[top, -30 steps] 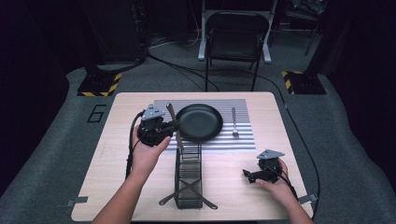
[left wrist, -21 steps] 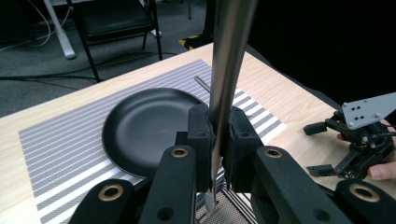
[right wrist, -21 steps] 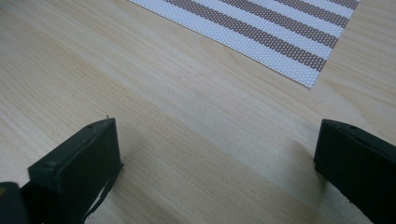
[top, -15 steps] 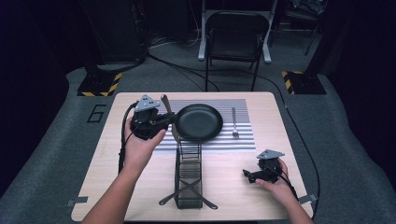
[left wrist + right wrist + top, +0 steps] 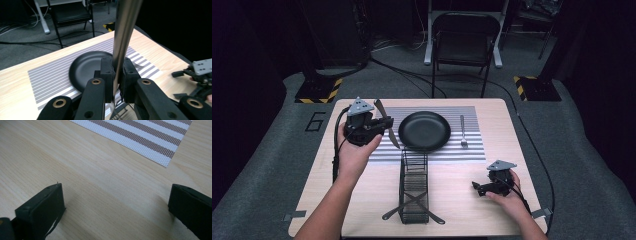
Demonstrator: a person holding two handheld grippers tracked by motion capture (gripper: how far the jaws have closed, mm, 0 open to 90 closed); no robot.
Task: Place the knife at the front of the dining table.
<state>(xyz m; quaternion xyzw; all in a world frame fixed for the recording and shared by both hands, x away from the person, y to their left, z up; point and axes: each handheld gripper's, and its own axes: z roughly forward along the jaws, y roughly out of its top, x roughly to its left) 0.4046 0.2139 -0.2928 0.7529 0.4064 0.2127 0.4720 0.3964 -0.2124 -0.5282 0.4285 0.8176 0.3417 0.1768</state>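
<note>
Left gripper [image 5: 379,125]: held up over the left end of the striped placemat [image 5: 472,150], its fingers [image 5: 107,75] pinching a metal utensil [image 5: 123,32] partway along its length.
Utensil: off the table [image 5: 362,200], tilted, one end up toward the far-left corner, the other pointing down between the gripper and the black plate [image 5: 424,131]; which kind of utensil it is I cannot tell.
Right gripper [image 5: 484,188]: resting low by the near-right corner, its fingers [image 5: 42,207] spread wide over bare wood, holding nothing.
Other things: a fork [image 5: 463,131] lies on the placemat right of the plate; a wire caddy [image 5: 414,187] stands at the near middle edge.
Risk, pivot: the pinch sits on a smooth, narrow handle, so the utensil could swing or slip through the pads if the hand turns quickly.
Risk, contact: its lower end hangs near the plate rim; coming down too far right would knock the plate or leave the piece lying on it.
Change: half a second back the left gripper was nearer the table's left edge; it has since drawn closer to the plate. The right gripper has not moved.
</note>
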